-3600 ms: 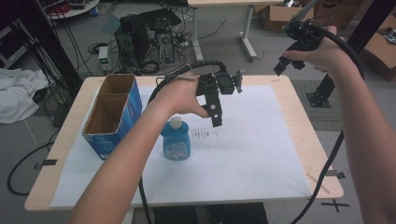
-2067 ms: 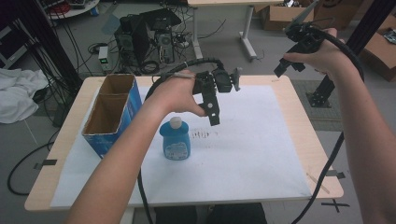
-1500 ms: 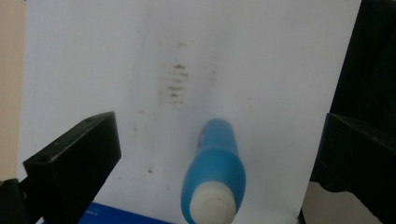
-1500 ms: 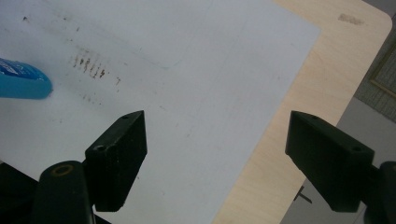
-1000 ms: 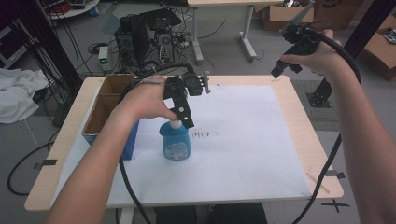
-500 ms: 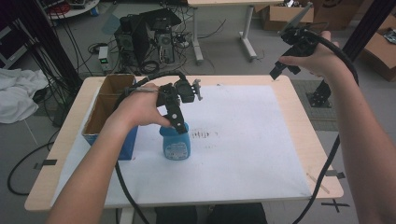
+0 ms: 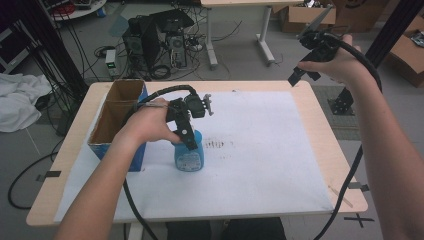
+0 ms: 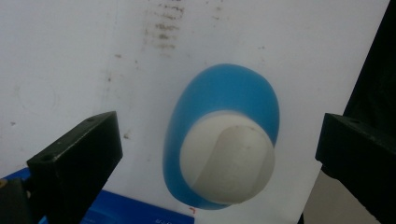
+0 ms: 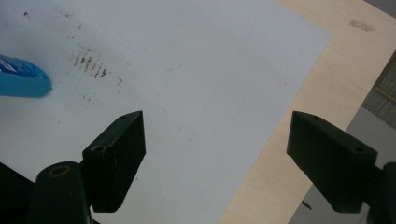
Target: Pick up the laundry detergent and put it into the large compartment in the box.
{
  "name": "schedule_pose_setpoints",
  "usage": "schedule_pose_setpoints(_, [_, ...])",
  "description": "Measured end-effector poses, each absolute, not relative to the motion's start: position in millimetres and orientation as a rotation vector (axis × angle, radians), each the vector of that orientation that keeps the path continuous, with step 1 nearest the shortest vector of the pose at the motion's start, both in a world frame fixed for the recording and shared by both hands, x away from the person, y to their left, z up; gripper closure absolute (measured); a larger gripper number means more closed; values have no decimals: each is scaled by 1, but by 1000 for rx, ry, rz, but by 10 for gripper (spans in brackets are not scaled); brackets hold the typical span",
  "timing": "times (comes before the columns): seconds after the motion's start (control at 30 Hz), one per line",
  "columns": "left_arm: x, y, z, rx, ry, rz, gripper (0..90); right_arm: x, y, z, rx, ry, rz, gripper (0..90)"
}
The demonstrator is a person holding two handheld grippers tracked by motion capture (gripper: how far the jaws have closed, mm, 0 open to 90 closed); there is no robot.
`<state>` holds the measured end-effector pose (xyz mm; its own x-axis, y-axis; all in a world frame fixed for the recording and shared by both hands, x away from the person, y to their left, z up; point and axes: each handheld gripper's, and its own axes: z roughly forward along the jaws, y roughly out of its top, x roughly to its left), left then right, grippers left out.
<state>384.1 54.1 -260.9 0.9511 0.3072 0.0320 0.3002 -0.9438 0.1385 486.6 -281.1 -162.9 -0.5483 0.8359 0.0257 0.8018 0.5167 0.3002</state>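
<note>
Bottle [image 8: 224, 140] — blue, oval, white-capped — stands upright.

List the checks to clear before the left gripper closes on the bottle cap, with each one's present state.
1. Left gripper open: ok.
2. Cap lies between the jaws, a gap on each side: ok.
3. Bottle upright on the white sheet: ok.
4. Jaws low enough to reach the cap: cannot tell.
5. Box beside the bottle leaves the jaw room: cannot tell.
6. Right gripper open, held up near the table's far right corner, away from the bottle: ok.
</note>
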Motion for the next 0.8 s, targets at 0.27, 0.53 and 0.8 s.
schedule_pose_setpoints(0.27, [385,55,-273,2970,474,64,11,487,-281,-165,1415,2635,421,197])
schedule_pose_setpoints(0.53, [386,54,-283,2979,482,58,13,486,-278,-165,1406,2638,422,197])
schedule_pose_setpoints(0.8, [386,52,-289,2983,470,67,20,486,-277,-166,1397,2641,424,197])
